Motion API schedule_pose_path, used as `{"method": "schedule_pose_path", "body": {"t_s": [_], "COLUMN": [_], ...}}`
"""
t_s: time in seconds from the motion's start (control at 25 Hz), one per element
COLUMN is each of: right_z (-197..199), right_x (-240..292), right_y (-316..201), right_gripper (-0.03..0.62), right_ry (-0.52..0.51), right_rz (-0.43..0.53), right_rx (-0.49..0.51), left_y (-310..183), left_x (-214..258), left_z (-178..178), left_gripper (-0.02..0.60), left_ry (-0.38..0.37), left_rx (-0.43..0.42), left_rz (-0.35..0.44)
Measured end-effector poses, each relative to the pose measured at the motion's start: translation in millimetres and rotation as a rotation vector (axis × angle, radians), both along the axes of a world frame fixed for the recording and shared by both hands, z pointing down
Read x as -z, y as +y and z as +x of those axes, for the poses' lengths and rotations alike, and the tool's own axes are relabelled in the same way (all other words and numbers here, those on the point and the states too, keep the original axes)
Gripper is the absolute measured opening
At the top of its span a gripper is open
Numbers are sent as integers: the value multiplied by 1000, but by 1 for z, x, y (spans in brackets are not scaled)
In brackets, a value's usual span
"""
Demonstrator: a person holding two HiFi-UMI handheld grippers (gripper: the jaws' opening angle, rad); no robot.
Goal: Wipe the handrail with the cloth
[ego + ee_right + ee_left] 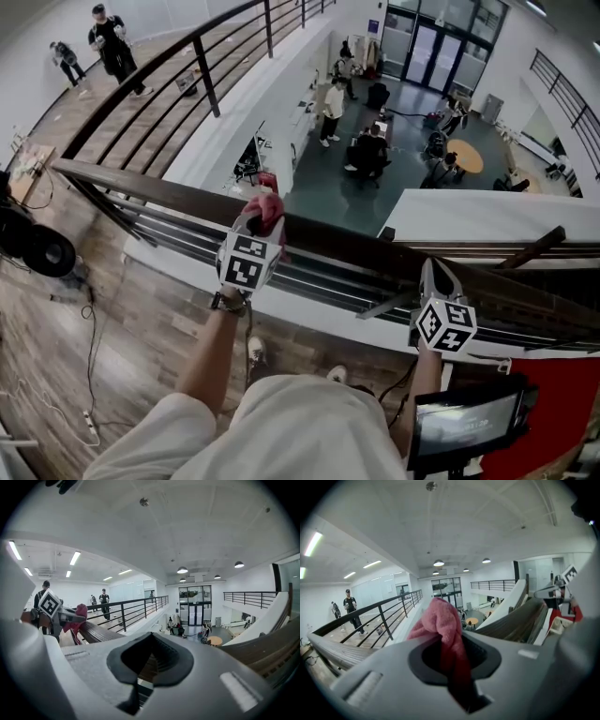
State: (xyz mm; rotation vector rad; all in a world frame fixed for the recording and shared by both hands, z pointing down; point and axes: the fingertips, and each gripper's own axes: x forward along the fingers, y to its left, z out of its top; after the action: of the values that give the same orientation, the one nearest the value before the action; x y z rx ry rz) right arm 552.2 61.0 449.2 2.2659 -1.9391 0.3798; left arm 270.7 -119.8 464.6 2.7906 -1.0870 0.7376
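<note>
The person's pale-shirted torso (pixel 281 422) is filling the bottom centre of the head view. Just above it, the left gripper (pixel 261 225) is clamping its jaws on a crumpled pink-red terry cloth (pixel 265 208), which appears to be sitting on top of the long dark brown wooden handrail (pixel 141 184) at frame centre. The right gripper (pixel 434 270) is hovering at the rail at lower right, jaws together and holding nothing. The wipe is likely calling for steady downward pressure and sliding along the rail's length without lifting. The cloth is looking soft and bunched, with one tail trailing through the jaws.
</note>
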Motion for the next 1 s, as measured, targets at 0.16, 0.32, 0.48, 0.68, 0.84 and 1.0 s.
{"method": "schedule_pose_path", "body": {"t_s": [0.16,0.32,0.48,0.68,0.84,1.0], "right_z": [11,21,18,20,25,30], "right_x": [-2,-5,-5,2,3,-2], "right_y": [5,7,8,13,19,26], "right_gripper": [2,2,2,2,2,2], "right_ry": [2,-8,-11,-5,-14,-9], "right_rz": [-5,-2,1,37,32,14], "right_rx": [-4,-3,19,25,52,66], "left_y": [11,21,29,40,56,77], "left_x": [-1,-1,-2,-1,0,-1], "left_z": [19,36,47,60,84,116], "left_gripper": [68,67,69,67,68,67], "left_ry": [-17,-31,-32,-20,-19,-11], "left_rx": [-21,-34,-44,-49,-67,-108], "left_rz": [7,-5,-5,-15,-20,-33]}}
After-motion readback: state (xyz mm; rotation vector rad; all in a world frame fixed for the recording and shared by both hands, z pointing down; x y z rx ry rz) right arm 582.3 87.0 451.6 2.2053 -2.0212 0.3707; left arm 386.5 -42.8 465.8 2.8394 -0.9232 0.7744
